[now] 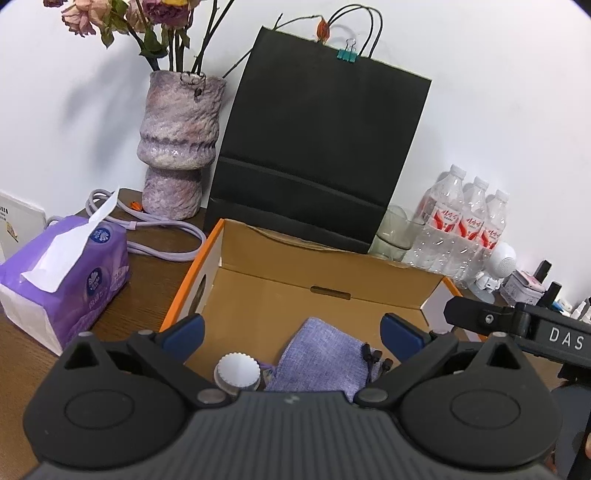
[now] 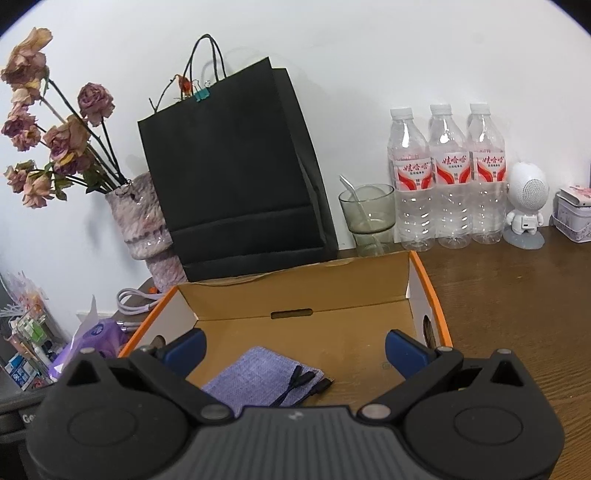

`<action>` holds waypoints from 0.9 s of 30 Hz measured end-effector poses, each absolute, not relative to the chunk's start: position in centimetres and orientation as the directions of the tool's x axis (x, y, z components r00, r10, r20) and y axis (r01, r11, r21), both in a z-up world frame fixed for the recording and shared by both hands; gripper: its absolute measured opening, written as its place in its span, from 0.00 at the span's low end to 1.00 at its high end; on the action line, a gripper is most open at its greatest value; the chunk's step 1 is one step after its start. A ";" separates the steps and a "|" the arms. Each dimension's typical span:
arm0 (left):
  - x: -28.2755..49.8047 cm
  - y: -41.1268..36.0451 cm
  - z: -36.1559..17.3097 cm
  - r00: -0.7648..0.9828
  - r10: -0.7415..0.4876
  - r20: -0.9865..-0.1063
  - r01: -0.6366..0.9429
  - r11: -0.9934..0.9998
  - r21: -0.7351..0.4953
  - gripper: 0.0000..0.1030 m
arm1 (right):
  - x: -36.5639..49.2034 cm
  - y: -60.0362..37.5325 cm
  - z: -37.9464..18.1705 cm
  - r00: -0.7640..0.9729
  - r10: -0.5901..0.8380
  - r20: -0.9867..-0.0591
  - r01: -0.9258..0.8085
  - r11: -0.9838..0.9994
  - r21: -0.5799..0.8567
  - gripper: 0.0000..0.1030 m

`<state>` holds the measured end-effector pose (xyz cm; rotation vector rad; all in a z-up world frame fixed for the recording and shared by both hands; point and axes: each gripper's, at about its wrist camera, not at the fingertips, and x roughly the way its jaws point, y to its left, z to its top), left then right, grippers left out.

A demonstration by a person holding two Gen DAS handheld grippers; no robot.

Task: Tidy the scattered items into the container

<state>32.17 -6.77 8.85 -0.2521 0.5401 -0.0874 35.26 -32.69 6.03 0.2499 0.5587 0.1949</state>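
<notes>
Left-wrist view, left to right. A purple tissue pack [image 1: 62,273] with one sheet pulled up lies on the wooden table [image 1: 22,354]; behind it a lilac cable [image 1: 162,236] is looped beside a mottled purple vase [image 1: 181,144] that holds dried roses [image 1: 122,18]. A black paper bag [image 1: 317,147], with a teal binder clip [image 1: 347,53] on its rim, stands against the wall directly behind the open cardboard box [image 1: 321,273], whose outer edges are orange. Inside the box lie a small bottle with a white ribbed cap [image 1: 238,371] and, just beside it to the right, a lilac fabric pouch [image 1: 317,358] with black cords [image 1: 376,360]. The left gripper [image 1: 293,332] hovers over the box's near side, its blue-padded jaws spread wide with nothing pinched between them. Right of the box stand a glass cup [image 1: 393,234] and three clear water bottles [image 1: 461,229].

Right-wrist view, left to right. The pouch [image 2: 258,380] lies in the box's [image 2: 369,288] near left part; the rest of the visible floor is bare cardboard. The right gripper [image 2: 295,349] likewise has its jaws fully apart, gripping nothing. Beyond the box: the cup [image 2: 367,218] holding a straw [image 2: 352,192], the bottles [image 2: 448,177], a white robot figurine [image 2: 526,206], and a patterned tin [image 2: 574,214].
</notes>
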 end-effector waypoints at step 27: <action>16.6 -0.9 13.5 0.908 -0.104 -0.406 0.019 0.978 -0.210 1.00 | 18.5 -33.3 8.7 0.875 0.134 -0.466 -0.086 0.989 0.123 1.00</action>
